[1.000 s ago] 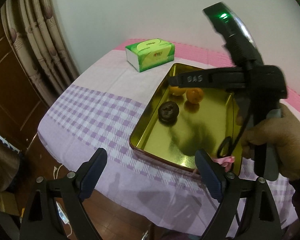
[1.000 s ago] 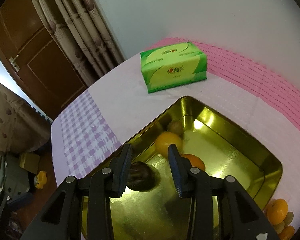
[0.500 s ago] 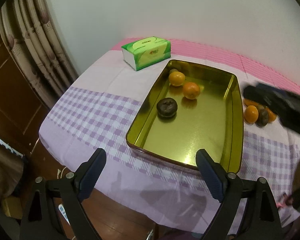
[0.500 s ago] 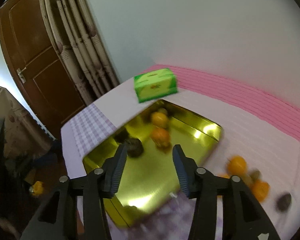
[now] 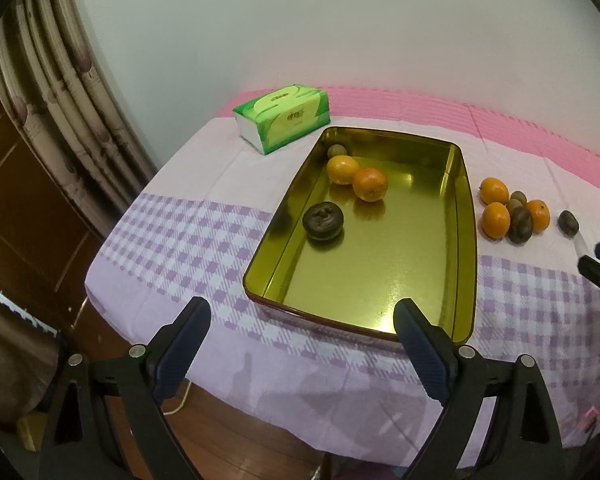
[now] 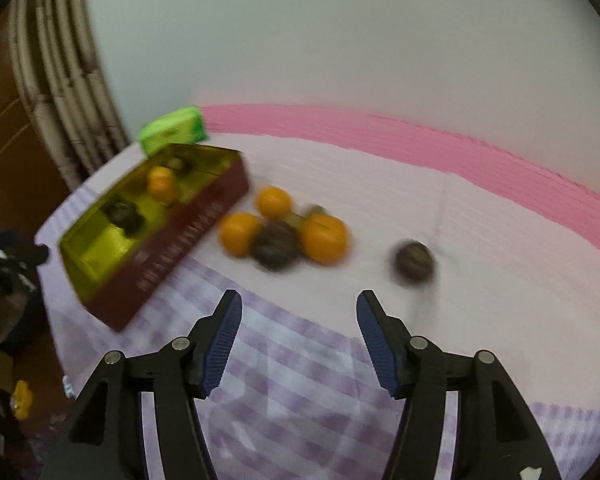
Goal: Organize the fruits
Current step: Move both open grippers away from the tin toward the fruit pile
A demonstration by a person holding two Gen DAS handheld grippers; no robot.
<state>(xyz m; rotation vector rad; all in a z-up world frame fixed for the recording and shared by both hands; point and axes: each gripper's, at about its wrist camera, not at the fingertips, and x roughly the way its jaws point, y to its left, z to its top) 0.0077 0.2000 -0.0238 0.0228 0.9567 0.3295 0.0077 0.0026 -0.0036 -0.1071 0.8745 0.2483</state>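
A gold metal tray (image 5: 458, 216) lies on the table and holds two oranges (image 5: 370, 184), a dark round fruit (image 5: 323, 220) and a small brownish fruit at its far corner. Right of the tray sits a cluster of oranges (image 5: 495, 220) and dark fruits (image 5: 520, 230), with one dark fruit (image 5: 568, 223) apart. My left gripper (image 5: 302, 336) is open and empty before the tray's near edge. My right gripper (image 6: 298, 322) is open and empty, above the cloth just short of the cluster (image 6: 278, 244) and the lone dark fruit (image 6: 414, 260); this view is blurred.
A green tissue box (image 5: 284, 116) stands behind the tray's far left corner. The table carries a purple checked and pink cloth (image 5: 172, 240). Curtains and a wooden door are at the left. The table's front edge drops to a wooden floor.
My right gripper left the tray, where it hovered over the dark fruit, swung right and opened wider; it now faces the loose fruits. The left gripper stayed nearly still.
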